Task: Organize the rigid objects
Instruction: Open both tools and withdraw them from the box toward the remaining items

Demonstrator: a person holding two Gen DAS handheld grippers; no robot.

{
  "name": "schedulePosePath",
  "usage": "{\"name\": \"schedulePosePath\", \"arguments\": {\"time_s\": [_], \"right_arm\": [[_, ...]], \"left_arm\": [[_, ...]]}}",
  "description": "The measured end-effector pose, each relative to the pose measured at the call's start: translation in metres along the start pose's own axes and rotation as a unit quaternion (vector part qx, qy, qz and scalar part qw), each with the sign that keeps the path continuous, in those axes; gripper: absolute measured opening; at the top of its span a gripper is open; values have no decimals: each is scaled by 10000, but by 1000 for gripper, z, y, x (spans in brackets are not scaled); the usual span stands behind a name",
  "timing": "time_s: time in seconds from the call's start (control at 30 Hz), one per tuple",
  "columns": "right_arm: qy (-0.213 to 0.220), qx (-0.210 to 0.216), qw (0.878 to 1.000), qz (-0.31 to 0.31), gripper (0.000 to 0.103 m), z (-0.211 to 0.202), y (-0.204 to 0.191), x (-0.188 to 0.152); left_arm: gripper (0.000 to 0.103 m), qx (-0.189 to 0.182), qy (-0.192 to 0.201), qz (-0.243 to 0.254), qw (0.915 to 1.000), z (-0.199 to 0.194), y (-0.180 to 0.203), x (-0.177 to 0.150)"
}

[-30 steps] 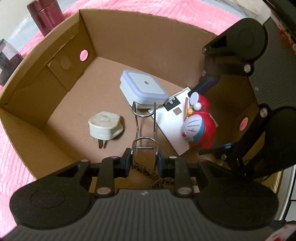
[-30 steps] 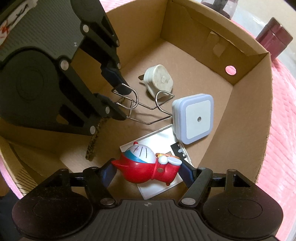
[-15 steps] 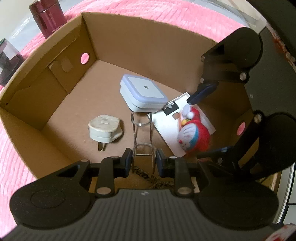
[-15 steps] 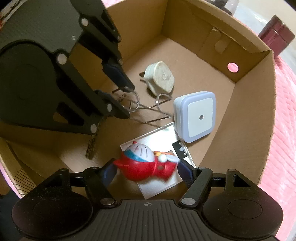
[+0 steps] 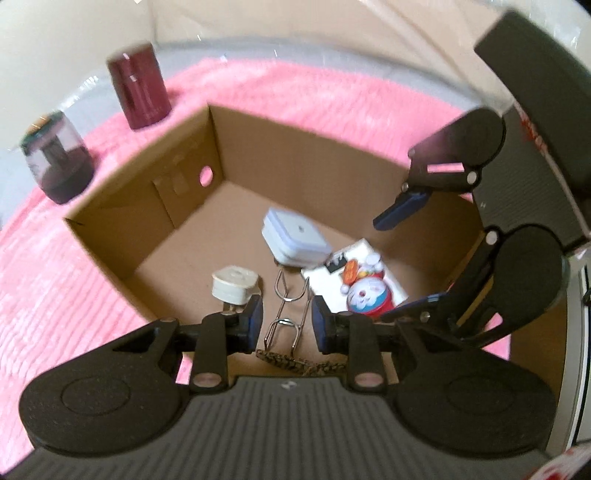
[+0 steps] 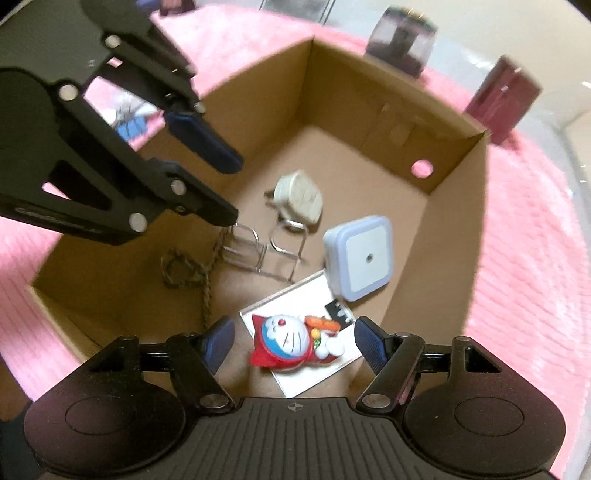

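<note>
Both claws lifted open, cardboard box [image 6: 458, 206] holding toy [image 6: 291, 341], wire clip [image 5: 290, 310]

Pink ribbed mat [image 5: 66, 280] as the supporting surface.
On it: cardboard box [image 5: 280, 147], maroon canister [image 5: 138, 90], dark jar [image 5: 57, 157].

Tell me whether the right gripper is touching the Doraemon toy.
Apart. In the right wrist view the right gripper is open, and bare cardboard and white card show between each fingertip and the Doraemon toy.

Pink ribbed mat [image 5: 332, 96] over grey surface [image 5: 258, 51]; pale wall [image 5: 55, 33] behind.
</note>
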State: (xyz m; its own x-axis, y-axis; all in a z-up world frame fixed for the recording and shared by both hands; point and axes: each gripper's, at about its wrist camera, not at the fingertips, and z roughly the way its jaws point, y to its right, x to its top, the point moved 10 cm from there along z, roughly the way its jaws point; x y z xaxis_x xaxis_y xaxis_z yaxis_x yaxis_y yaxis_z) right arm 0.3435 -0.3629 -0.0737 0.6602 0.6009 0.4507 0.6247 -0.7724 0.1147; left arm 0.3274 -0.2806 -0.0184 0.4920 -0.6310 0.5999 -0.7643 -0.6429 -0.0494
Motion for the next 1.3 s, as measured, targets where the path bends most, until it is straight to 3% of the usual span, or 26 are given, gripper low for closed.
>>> {"name": "schedulePosePath", "arguments": {"time_s": [0.27, 0.57, 0.8, 0.93, 1.13, 1.3], "right_arm": [[893, -302, 9948, 385, 69, -67, -30, 17], [1733, -223, 9814, 797, 69, -116, -90, 31], [2221, -27, 9691, 1074, 69, -124, -147, 41], [2318, 121, 9648, 1236, 69, -114, -180, 40], [2311, 479, 9567, 1702, 69, -91, -210, 35], [2267, 542, 9542, 1875, 69, -77, -226, 33]], "left_arm": [[24, 70, 876, -570, 9945, -73, -2, -11], [24, 493, 1598, -1229, 9782, -150, -16, -65], [25, 928, 1810, -1575, 9663, -186, -24, -122], [26, 1272, 1887, -2058, 9518, -208, -43, -171], [27, 1857, 1692, -2626, 9316, -227, -77, -247], [31, 2109, 1584, -2995, 9169, -235, -97, -290]]}}
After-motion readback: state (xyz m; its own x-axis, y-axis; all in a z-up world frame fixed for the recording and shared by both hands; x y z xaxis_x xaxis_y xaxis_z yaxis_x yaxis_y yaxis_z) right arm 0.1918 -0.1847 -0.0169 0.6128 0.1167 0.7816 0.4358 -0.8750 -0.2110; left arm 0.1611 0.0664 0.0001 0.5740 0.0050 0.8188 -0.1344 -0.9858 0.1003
